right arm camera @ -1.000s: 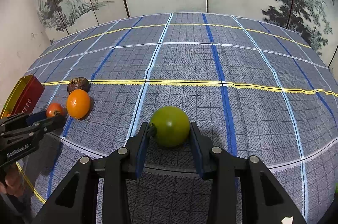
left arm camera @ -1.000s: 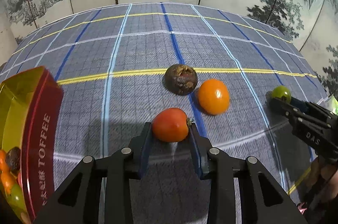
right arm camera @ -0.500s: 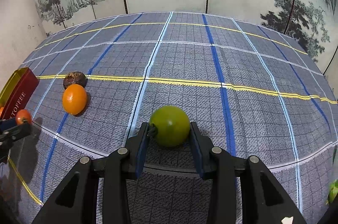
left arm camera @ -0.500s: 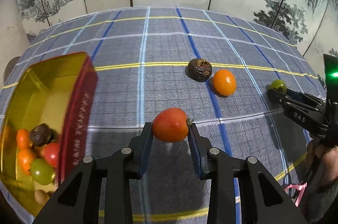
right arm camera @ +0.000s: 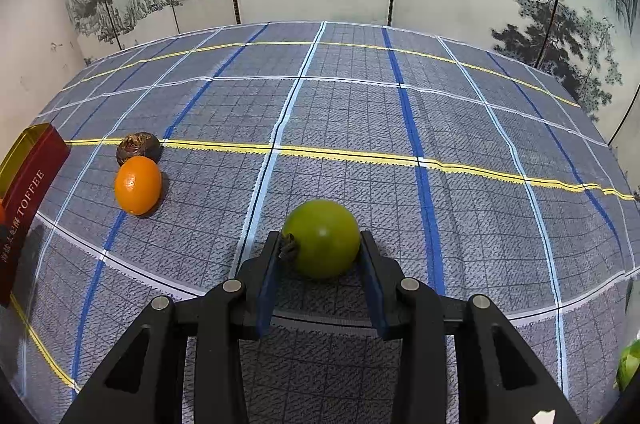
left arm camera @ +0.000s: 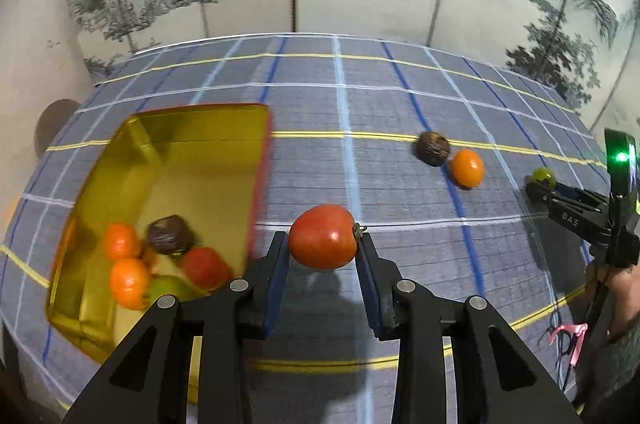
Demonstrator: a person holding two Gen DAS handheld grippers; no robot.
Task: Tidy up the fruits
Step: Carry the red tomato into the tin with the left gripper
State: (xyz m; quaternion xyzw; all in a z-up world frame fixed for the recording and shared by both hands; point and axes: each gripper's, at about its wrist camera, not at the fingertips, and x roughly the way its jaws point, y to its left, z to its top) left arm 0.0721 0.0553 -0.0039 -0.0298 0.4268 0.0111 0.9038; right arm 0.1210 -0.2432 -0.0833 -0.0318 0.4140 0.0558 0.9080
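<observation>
The left gripper (left arm camera: 322, 256) is clamping a red tomato (left arm camera: 322, 236) in the air just right of the toffee tin (left arm camera: 208, 111). The tomato should be carried over the tin's rim and lowered before release, so it is not bouncing onto the fruit inside. The right gripper (right arm camera: 320, 258) is clamping a green tomato (right arm camera: 321, 238), well right of the tin. Only the left wrist view is showing the tin's contents; the right view is showing its lettered red side.
</observation>
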